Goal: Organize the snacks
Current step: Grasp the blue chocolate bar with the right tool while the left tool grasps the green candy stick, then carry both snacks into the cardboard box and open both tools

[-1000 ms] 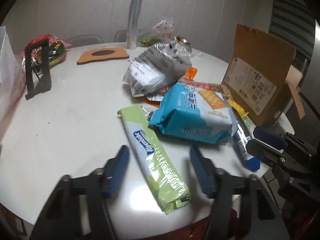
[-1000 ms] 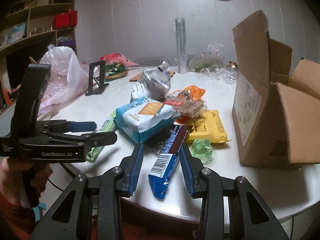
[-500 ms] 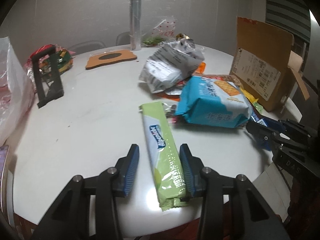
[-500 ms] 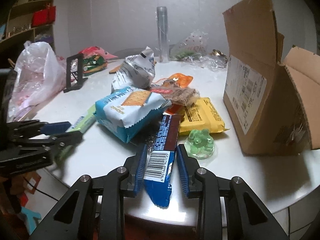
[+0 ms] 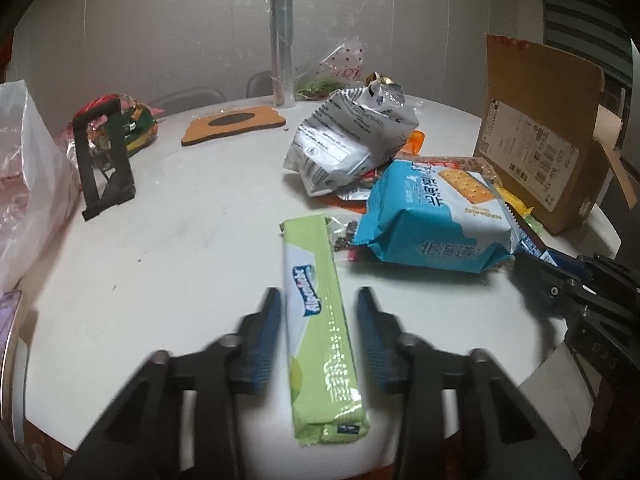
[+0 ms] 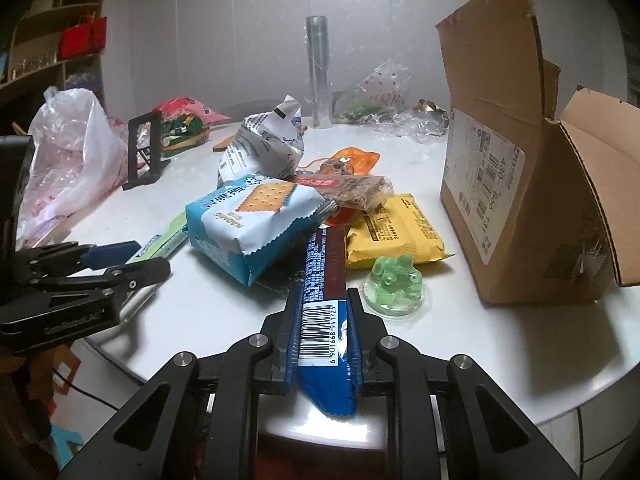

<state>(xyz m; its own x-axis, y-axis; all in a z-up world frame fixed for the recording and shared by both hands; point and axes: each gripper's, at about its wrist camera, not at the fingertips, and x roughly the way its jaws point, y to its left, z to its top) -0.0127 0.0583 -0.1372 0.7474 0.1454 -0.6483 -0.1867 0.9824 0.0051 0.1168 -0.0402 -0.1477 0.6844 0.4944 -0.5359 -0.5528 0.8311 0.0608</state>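
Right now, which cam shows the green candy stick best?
Left wrist: the green candy stick lies full length between the left gripper's open fingers. Right wrist shows only a sliver, hidden behind the cracker bag and the left gripper.

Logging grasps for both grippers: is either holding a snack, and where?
Right gripper is shut on the blue snack bar at its barcode end. Left gripper is open astride the green packet, not gripping.
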